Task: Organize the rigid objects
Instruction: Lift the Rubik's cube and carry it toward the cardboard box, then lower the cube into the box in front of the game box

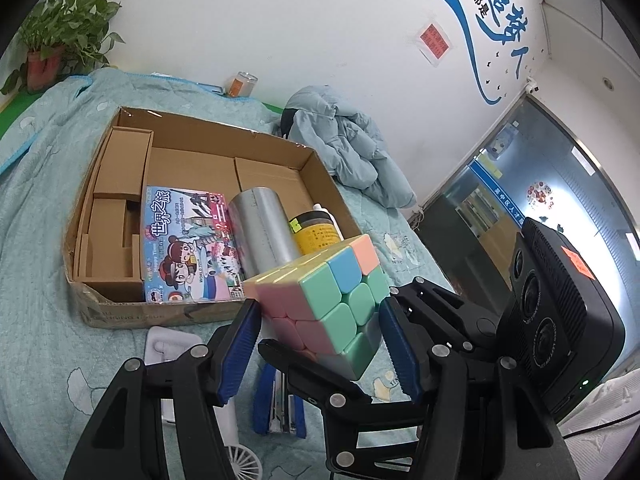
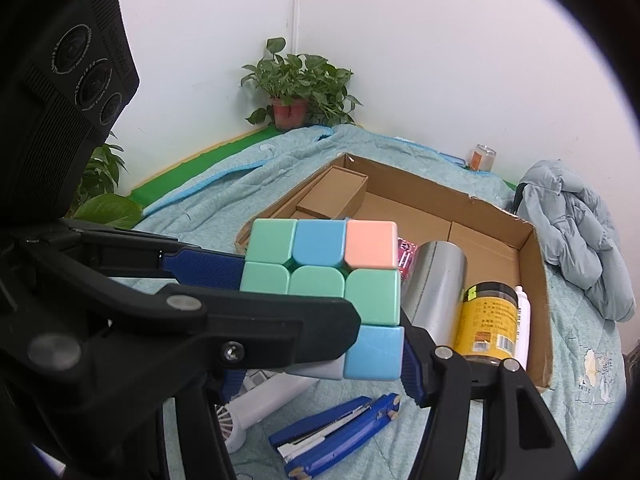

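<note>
A pastel puzzle cube is held in the air in front of an open cardboard box. My left gripper has its blue pads on the cube's two sides. My right gripper also closes around the cube; its black fingers show from the right in the left wrist view. The box holds a colourful game box, a silver cylinder, a yellow-labelled jar and brown cartons. A blue stapler and a white hand fan lie on the bedspread below.
A teal quilted bedspread covers the surface. A grey-blue jacket lies right of the box. A potted plant stands in the corner and a small orange-labelled jar by the wall. A glass door is at the right.
</note>
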Demonstrator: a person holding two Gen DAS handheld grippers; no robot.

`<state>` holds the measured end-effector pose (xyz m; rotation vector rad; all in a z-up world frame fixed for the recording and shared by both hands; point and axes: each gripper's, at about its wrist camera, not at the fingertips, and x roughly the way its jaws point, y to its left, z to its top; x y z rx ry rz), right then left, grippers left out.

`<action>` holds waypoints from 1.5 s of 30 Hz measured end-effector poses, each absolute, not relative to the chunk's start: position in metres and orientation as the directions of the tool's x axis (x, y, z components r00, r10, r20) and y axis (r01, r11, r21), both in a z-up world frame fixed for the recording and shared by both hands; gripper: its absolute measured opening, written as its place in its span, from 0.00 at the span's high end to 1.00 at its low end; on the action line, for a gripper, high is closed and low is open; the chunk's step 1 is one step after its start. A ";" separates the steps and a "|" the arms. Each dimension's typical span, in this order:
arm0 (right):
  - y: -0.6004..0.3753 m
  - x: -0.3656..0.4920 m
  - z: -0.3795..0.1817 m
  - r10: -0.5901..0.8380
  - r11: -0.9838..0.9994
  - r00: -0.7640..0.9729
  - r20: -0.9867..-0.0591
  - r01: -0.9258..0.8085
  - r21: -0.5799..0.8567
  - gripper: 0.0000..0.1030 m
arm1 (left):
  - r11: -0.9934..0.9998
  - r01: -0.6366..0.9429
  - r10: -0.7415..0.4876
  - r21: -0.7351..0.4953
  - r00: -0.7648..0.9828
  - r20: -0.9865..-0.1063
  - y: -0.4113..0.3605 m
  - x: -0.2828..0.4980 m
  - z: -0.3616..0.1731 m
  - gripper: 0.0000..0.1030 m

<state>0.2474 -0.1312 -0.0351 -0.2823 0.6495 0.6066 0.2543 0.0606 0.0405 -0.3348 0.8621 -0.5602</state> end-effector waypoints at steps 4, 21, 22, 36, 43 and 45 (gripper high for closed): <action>-0.123 0.260 -0.040 0.429 0.796 0.624 -0.653 -0.603 -0.054 0.41 | 0.804 0.318 -0.592 -0.503 0.510 -0.623 0.070 0.270 0.032 0.44; -0.097 0.332 -0.083 0.466 0.817 0.587 -0.662 -0.572 0.068 0.41 | 0.841 0.269 -0.540 -0.469 0.480 -0.692 0.099 0.359 -0.016 0.44; -0.096 0.335 -0.086 0.469 0.821 0.589 -0.658 -0.565 0.078 0.41 | 0.842 0.268 -0.539 -0.468 0.476 -0.695 0.100 0.365 -0.019 0.44; -0.079 0.361 -0.125 0.473 0.826 0.464 -0.749 -0.530 0.193 0.38 | 0.869 0.197 -0.492 -0.454 0.444 -0.749 0.117 0.402 -0.064 0.49; -0.091 0.360 -0.128 0.539 0.791 0.345 -0.768 -0.522 0.321 0.33 | 0.855 0.166 -0.508 -0.491 0.453 -0.733 0.124 0.391 -0.067 0.53; -0.092 0.362 -0.129 0.557 0.785 0.320 -0.767 -0.505 0.359 0.33 | 0.849 0.161 -0.516 -0.503 0.462 -0.722 0.125 0.385 -0.065 0.53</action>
